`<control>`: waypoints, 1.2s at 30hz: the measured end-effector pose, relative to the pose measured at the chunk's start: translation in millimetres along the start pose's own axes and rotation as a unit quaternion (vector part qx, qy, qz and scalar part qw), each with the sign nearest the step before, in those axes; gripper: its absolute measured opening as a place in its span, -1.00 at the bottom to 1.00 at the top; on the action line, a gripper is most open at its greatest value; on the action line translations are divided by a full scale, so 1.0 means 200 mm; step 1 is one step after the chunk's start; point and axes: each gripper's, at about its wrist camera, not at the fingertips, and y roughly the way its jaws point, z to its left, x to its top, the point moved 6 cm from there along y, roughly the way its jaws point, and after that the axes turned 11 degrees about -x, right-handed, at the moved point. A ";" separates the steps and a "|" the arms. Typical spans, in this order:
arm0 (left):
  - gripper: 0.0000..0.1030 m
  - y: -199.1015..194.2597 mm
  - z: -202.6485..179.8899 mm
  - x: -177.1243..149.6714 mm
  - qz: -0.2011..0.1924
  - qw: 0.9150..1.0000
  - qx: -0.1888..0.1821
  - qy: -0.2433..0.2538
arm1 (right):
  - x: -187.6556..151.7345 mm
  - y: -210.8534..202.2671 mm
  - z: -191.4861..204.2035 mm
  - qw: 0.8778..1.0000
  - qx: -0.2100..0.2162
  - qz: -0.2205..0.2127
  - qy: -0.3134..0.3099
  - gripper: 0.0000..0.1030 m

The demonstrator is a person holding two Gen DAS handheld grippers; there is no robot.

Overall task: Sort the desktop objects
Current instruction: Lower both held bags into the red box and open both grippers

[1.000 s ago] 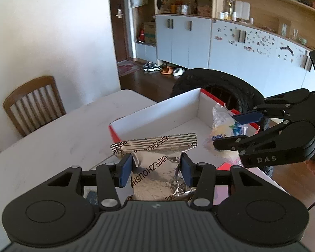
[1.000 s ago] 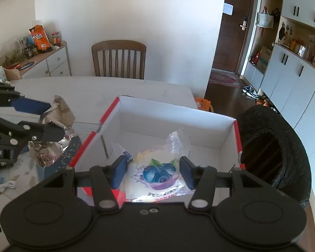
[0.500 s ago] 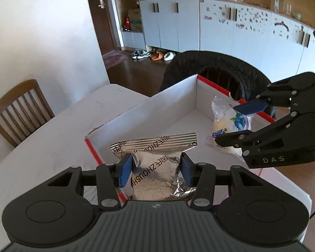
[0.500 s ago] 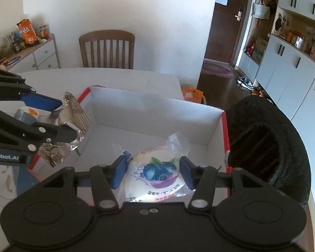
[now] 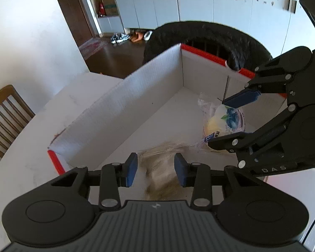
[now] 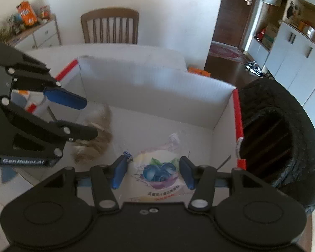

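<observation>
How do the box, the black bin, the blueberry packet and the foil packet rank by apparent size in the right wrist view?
1. box
2. black bin
3. blueberry packet
4. foil packet, blurred, so close to the blueberry packet; unsure.

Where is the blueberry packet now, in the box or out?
In: the blueberry packet sits low within the white box walls, between the right gripper pads.

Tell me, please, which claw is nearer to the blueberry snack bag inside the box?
Right. The right claw has the blueberry snack bag between its pads, over the box floor. The left claw is beside it, at the blurred silver packet, its jaws closing.
</observation>
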 end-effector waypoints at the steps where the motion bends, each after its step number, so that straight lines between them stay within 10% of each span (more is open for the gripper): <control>1: -0.28 0.02 0.00 -0.01 0.008 1.000 -0.002 -0.001 | 0.00 0.01 0.01 1.000 0.003 0.003 -0.005 0.05; 17: -0.28 0.12 0.02 -0.12 0.047 0.998 -0.026 -0.042 | -0.06 0.20 0.07 0.998 0.016 0.051 -0.027 0.08; 36: -0.22 -0.05 0.00 -0.08 -0.005 0.994 -0.037 -0.098 | -0.01 -0.02 -0.02 0.999 0.028 0.016 0.004 0.44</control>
